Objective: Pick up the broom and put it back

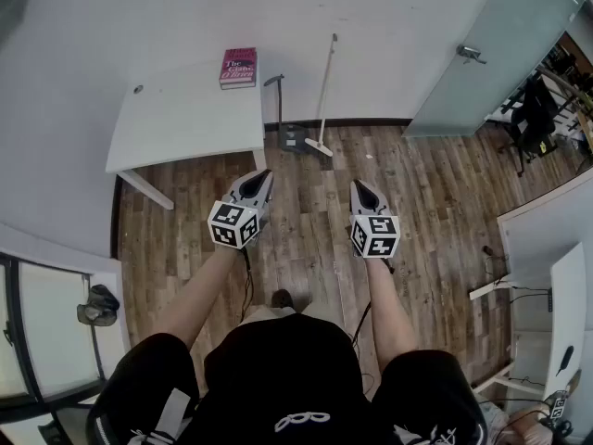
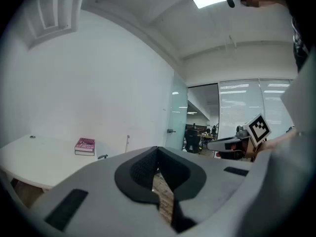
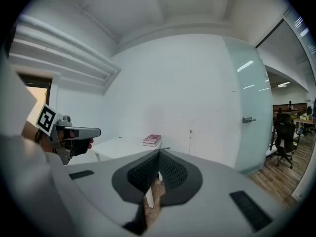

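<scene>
Near: person's black top and shorts fill the bottom of the head view, feet mostly hidden. Two grey plastic grippers are held out level over the floor, well apart. The left gripper has its ribbed black pads together at the tips with nothing between them. The right gripper is the same, closed and empty. Brown wood-plank floor lies under them.

Farther: one white thin-handled broom leans upright against the white wall, head on the floor, well ahead of both grippers. In the gripper views only its handle top shows, the rest is cut off by the gripper bodies. One dark dustpan stands just left of it. One white flat-topped table carries one maroon book at its far corner. One frosted glass door is at the right, partly cut off.
</scene>
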